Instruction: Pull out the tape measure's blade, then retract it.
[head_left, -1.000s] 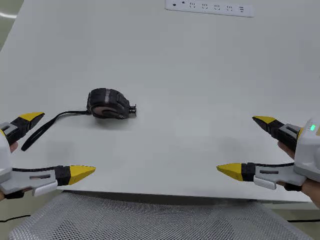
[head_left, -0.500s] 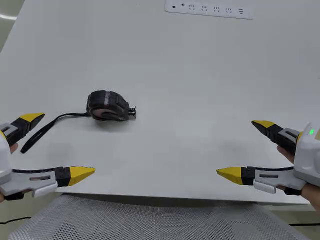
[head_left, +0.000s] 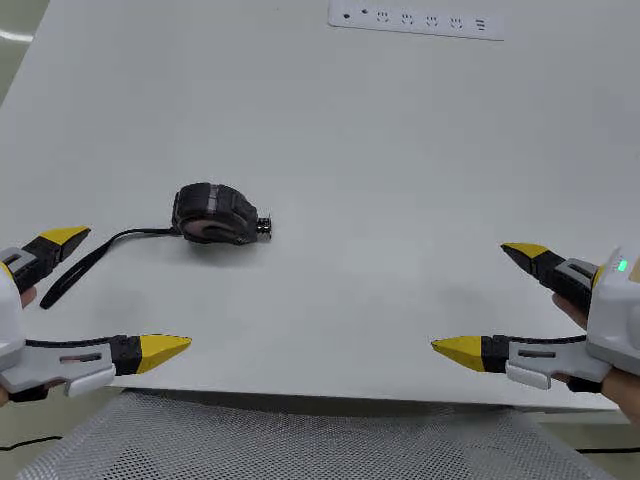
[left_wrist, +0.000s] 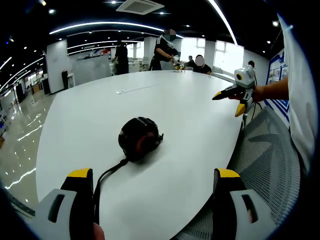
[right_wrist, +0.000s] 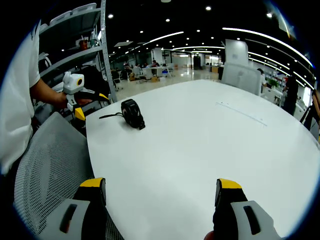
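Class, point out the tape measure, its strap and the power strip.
tape measure (head_left: 212, 213), head view, black case.
strap (head_left: 78, 268), head view, middle of the loop.
power strip (head_left: 415, 20), head view, white top face.

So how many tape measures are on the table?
1. The tape measure lies left of centre on the white table, strap trailing toward the left gripper. None seems hidden.
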